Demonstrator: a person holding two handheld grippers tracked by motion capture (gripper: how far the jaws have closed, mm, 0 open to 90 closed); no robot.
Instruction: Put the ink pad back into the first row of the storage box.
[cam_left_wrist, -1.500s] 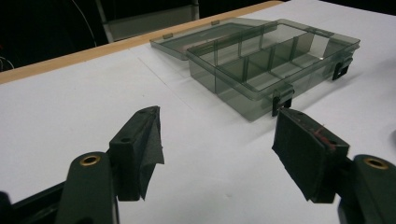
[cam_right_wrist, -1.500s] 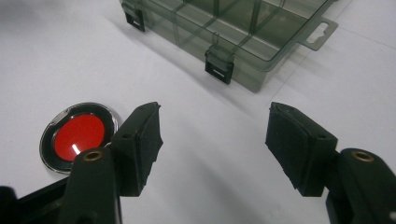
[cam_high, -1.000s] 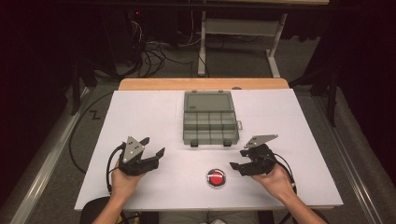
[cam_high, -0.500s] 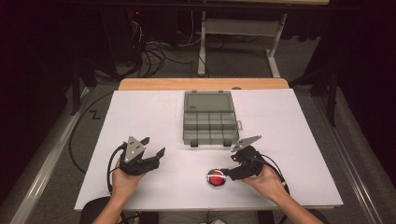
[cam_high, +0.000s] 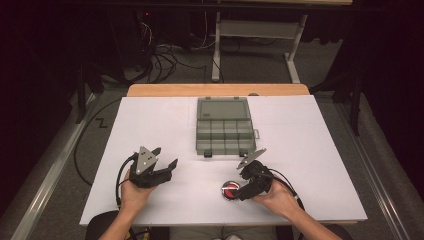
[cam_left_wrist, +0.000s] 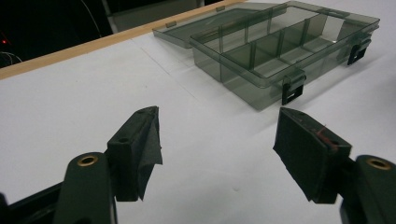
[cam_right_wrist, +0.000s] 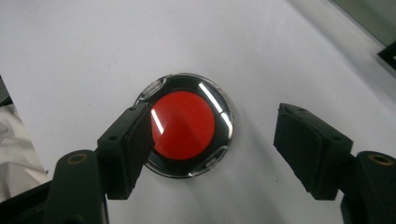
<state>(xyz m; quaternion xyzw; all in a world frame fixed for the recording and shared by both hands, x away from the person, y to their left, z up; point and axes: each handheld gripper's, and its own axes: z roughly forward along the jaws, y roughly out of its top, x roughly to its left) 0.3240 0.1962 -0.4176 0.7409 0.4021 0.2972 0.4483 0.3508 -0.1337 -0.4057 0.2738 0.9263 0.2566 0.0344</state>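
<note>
A round red push button (cam_high: 229, 190) with a chrome rim lies on the white table (cam_high: 310, 150) near its front edge. My right gripper (cam_high: 239, 186) points down at it from the right. In the right gripper view the button (cam_right_wrist: 184, 123) lies under the right gripper (cam_right_wrist: 215, 149). Its jaws have just been opening and stand wide, with the left pad (cam_right_wrist: 128, 144) over the rim; I cannot tell whether it touches. At the front left my left gripper (cam_high: 166, 156) is open with nothing in it, and in its own view the left gripper (cam_left_wrist: 217, 149) faces a clear grey compartment box (cam_left_wrist: 280, 51).
The compartment box (cam_high: 223, 132) lies open at the table's middle, lid (cam_high: 222, 107) flat behind it and two latches toward me. A wooden strip (cam_high: 215, 90) runs along the far edge. Cables and a metal frame (cam_high: 295, 65) lie on the floor beyond.
My right gripper has moved left and slightly down, from beside the button to right over it, and its jaws have spread. The left gripper has stayed where it was.
</note>
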